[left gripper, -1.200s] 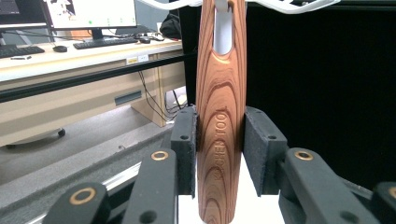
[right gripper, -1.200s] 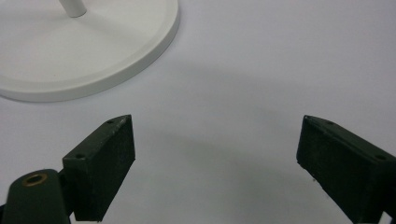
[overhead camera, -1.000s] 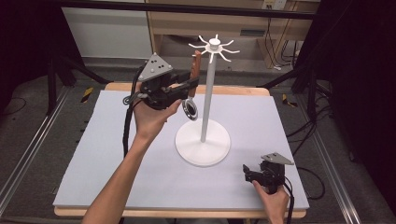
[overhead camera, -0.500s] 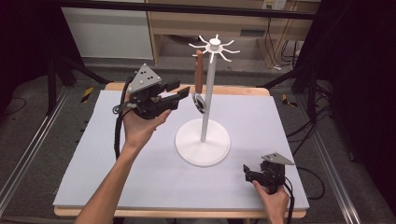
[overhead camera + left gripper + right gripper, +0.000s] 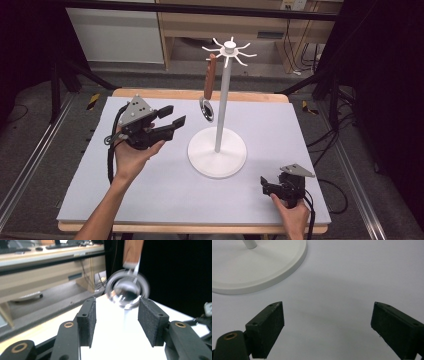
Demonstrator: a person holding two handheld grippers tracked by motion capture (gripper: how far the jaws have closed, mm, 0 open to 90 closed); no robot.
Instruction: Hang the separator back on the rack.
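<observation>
Dark lab room w/ wooden shelving and cables at the far side; white table (image 5: 300, 130) takes up the middle, wood edge showing far and near. Centre of it: white hook stand (image 5: 218, 150), round base, tall pole, ring of hooks on top. Hanging off a far-left hook: a strainer (image 5: 208, 97), brown wood handle up, metal ring down, blurred in the left gripper view so prob. swinging.

Left gripper (image 5: 172, 119) held up off the table, left of the stand, jaws apart, nothing between them; strainer ring sits just beyond the tips, not touching as far as I can tell. Right gripper (image 5: 265, 186) rests low near the right-hand near corner, jaws wide apart, empty, near the stand base but apart from it.

Risks, as I judge:
- strainer hangs from one hook only; a swing or a nudge from the left jaws could slip it off.
- tall thin pole; a sideways knock could tip the stand.
- trailing cable could snag the base.

Writing/brands: none readable; a label on the far shelving is too small to read.
</observation>
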